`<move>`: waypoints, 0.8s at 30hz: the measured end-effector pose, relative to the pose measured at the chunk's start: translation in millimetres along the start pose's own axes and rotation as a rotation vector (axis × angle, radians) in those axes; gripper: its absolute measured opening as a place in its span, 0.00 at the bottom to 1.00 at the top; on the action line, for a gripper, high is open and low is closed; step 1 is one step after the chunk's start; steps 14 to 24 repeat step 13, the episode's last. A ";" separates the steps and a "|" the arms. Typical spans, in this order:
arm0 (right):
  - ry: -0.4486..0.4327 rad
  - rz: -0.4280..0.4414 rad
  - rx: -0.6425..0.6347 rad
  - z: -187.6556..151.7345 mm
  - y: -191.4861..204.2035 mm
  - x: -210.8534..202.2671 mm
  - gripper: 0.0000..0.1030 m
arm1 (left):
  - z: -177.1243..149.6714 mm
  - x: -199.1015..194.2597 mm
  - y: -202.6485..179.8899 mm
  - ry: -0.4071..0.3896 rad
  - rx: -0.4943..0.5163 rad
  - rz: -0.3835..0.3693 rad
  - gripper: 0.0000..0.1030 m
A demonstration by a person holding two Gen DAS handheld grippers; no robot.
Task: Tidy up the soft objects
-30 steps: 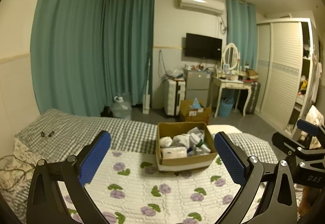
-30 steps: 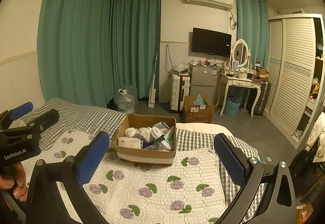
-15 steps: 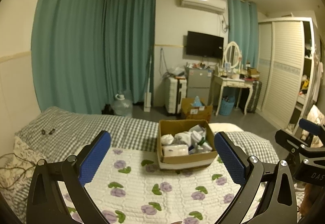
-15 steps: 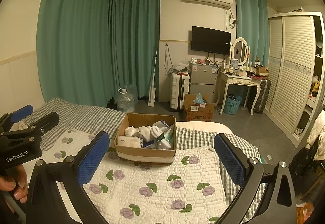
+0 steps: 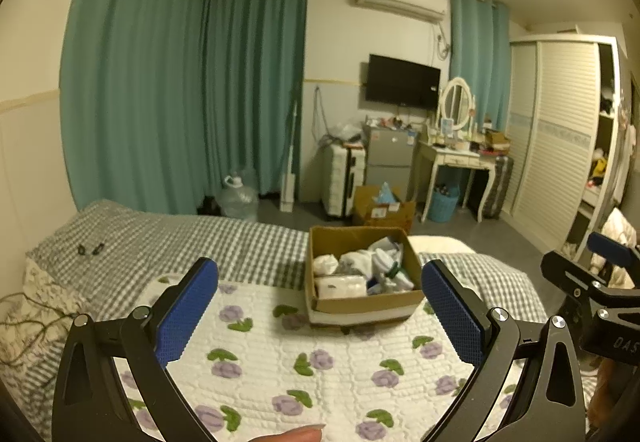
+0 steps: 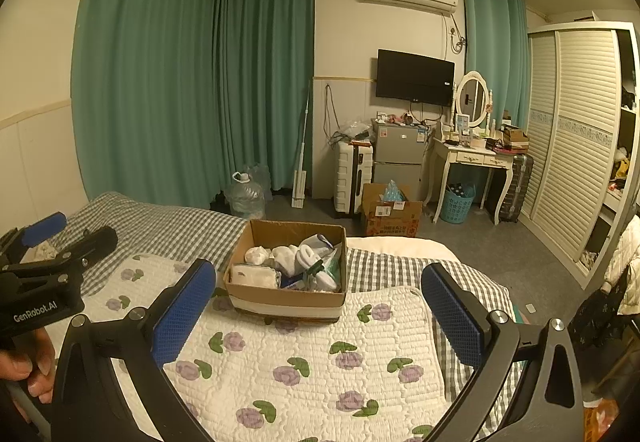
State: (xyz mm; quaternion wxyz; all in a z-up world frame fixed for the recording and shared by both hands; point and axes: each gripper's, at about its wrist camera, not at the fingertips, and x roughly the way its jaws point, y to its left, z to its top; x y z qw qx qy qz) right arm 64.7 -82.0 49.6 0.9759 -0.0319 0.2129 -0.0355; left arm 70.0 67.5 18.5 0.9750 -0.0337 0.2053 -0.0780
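Observation:
An open cardboard box (image 5: 362, 305) (image 6: 286, 298) stands on the white quilt with purple flowers (image 5: 320, 366) (image 6: 304, 362). It holds white rolled socks (image 6: 288, 256), a white tissue pack (image 6: 256, 276) and other soft white items (image 5: 360, 262). My left gripper (image 5: 320, 306) is open and empty, held above the quilt in front of the box. My right gripper (image 6: 318, 306) is open and empty, also short of the box. Each gripper shows at the edge of the other's view, the right one (image 5: 592, 298) and the left one (image 6: 48, 270).
The grey checked bedspread (image 5: 168, 238) runs left under the quilt. Beyond the bed stand a water jug (image 6: 246, 197), a white suitcase (image 6: 352, 177), a floor carton (image 6: 390, 215), a dressing table (image 6: 476, 157) and a wardrobe (image 6: 576, 129).
Both views have shifted slightly; the box sits a little closer to centre in the left wrist view. Both grippers stay open.

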 end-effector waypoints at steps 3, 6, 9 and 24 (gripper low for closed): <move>0.005 -0.001 0.003 -2.7 -0.2 0.6 1.00 | -2.8 0.8 -2.7 0.007 0.002 0.002 1.00; 0.013 -0.002 0.006 -4.7 -1.3 1.5 1.00 | -4.6 1.4 -5.7 0.011 0.011 0.001 1.00; 0.014 -0.002 0.010 -5.3 -3.4 1.9 1.00 | -6.6 0.3 -8.4 0.004 0.015 -0.004 1.00; 0.018 -0.002 0.017 -6.5 -5.3 3.1 1.00 | -6.9 2.3 -12.3 0.025 0.025 -0.009 1.00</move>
